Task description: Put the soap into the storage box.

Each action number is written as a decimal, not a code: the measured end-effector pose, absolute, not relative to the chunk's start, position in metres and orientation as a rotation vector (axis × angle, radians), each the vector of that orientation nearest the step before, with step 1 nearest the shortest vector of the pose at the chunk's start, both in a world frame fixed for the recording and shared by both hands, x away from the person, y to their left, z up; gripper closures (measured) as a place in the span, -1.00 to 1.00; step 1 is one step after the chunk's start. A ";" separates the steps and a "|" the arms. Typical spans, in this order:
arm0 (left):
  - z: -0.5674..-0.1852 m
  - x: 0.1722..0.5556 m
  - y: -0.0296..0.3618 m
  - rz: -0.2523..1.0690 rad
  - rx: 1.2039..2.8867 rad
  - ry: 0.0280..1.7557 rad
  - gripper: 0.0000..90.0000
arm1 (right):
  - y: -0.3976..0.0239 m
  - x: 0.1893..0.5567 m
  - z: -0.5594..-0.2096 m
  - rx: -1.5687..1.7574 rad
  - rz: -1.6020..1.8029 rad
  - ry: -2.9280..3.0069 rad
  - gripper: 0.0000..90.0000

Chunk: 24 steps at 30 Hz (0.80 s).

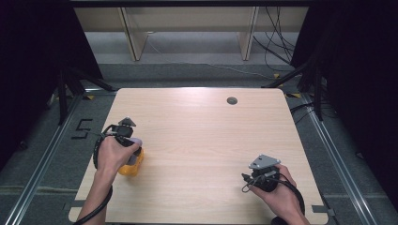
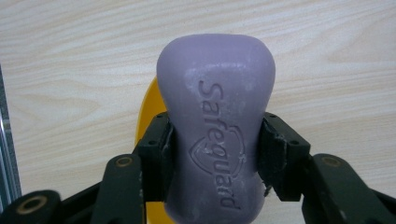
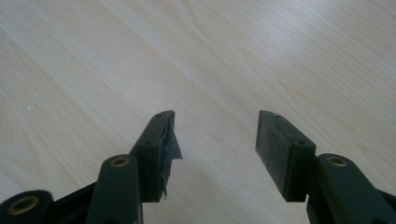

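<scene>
Now I hold a purple soap bar (image 2: 215, 135) in my left gripper (image 2: 215, 154), whose jaws press on the bar's two long sides near its lower half. In the left gripper view the bar stands up the middle of the frame, widening toward the top, with the word "Safeguard" and a shield mark pressed into its face. Behind it a yellow object (image 2: 145, 112) peeks out at the bar's left edge, and again at the bottom between the jaw and the bar; I cannot tell whether the bar touches it.

In the high view my left hand (image 1: 111, 154) sits at the lower left of the frame, near the left edge of the light wooden bench (image 1: 206, 136), and the same yellow thing shows just under and to the right of that hand.

My right gripper (image 3: 217, 140) has its jaws spread apart with nothing between them, only bare wood grain beyond. A ragged strip of black padding hangs off the inner face of the jaw at the left of the right gripper view. In the high view my right hand (image 1: 277, 187) rests at the lower right of the frame.

A small round hole (image 1: 232, 100) sits in the bench near its far edge, upper centre of the high view.
</scene>
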<state>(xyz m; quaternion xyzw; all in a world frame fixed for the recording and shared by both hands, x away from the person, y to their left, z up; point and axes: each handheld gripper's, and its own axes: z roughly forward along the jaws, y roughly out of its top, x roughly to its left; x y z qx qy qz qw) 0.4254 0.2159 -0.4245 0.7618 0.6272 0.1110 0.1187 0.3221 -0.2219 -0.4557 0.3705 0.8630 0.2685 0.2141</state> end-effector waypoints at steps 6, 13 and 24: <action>-0.429 0.426 0.218 0.304 2.240 1.840 0.10 | -0.222 0.322 -0.455 1.028 0.739 2.391 0.06; -0.433 0.427 0.219 0.288 2.235 1.843 0.10 | -0.222 0.322 -0.456 1.031 0.744 2.384 0.06; -0.439 0.429 0.221 0.255 2.241 1.854 0.09 | -0.221 0.322 -0.456 1.030 0.745 2.386 0.06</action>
